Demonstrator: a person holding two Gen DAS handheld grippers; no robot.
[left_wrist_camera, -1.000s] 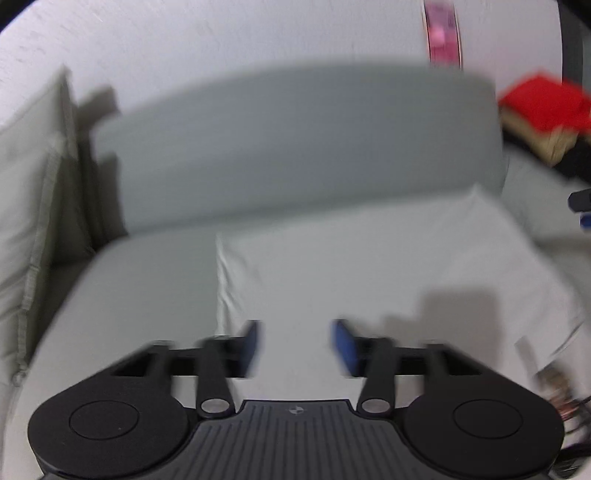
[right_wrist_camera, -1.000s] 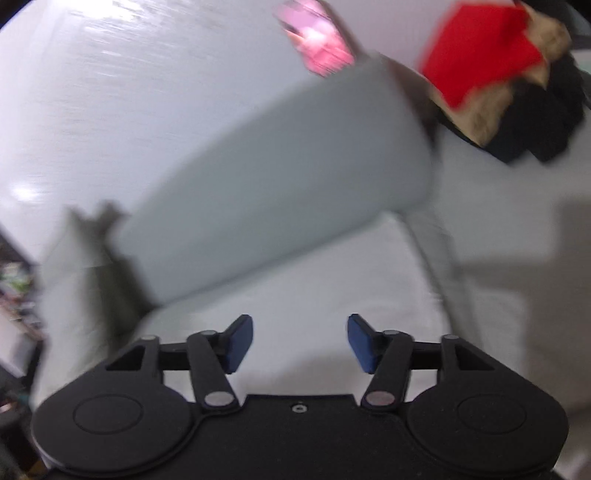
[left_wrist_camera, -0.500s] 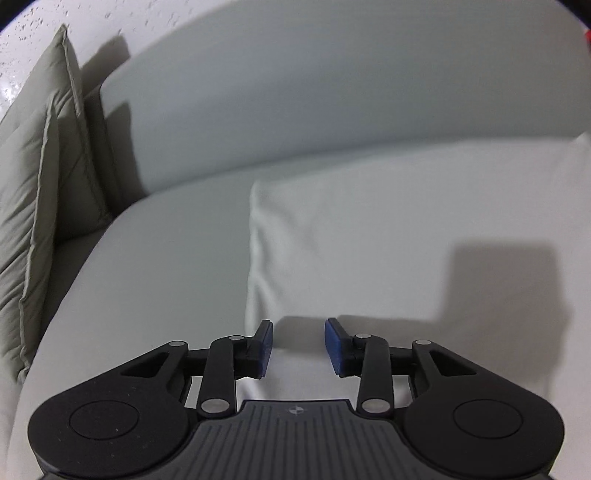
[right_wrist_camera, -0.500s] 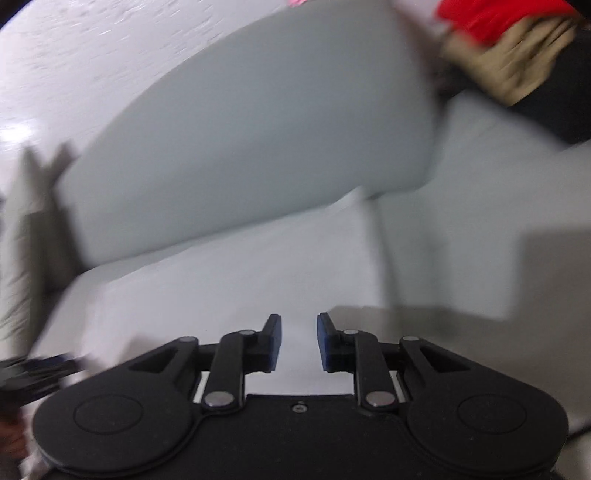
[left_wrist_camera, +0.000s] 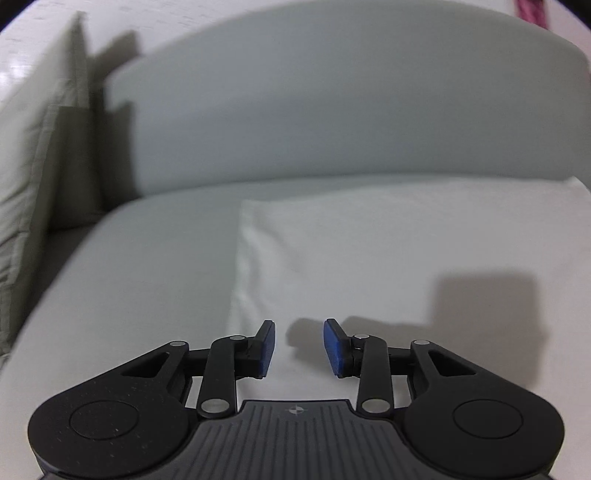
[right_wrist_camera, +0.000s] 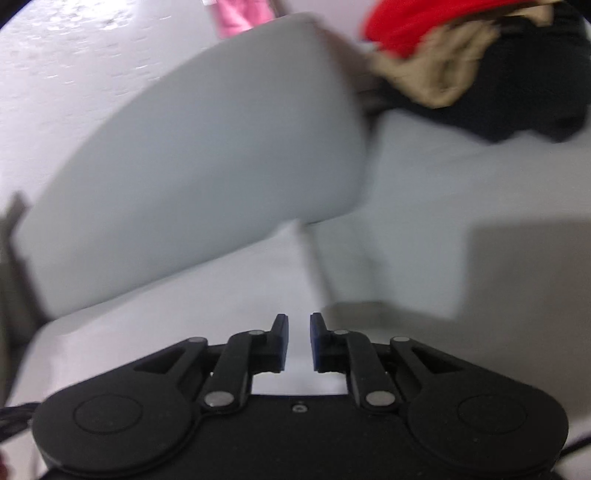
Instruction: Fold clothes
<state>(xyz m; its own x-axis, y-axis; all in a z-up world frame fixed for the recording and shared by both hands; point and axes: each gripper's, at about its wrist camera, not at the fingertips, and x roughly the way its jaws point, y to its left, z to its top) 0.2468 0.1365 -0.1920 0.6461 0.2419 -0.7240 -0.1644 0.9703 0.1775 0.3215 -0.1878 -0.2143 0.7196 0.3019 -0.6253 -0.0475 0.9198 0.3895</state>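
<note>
A white folded garment lies flat on the grey sofa seat. My left gripper hovers over its near left corner, open and empty, blue pads apart. In the right wrist view the same white garment lies below my right gripper, whose blue pads stand a narrow gap apart with nothing between them. A pile of red, tan and black clothes lies at the far right of the sofa.
The grey sofa backrest rises behind the garment. A beige cushion leans at the left end. A pink item hangs behind the backrest. The white wall is beyond.
My left gripper closed partway, then opened wider again over the garment's corner. My right gripper narrowed from wide open to a small gap and tilted, bringing the clothes pile back into view.
</note>
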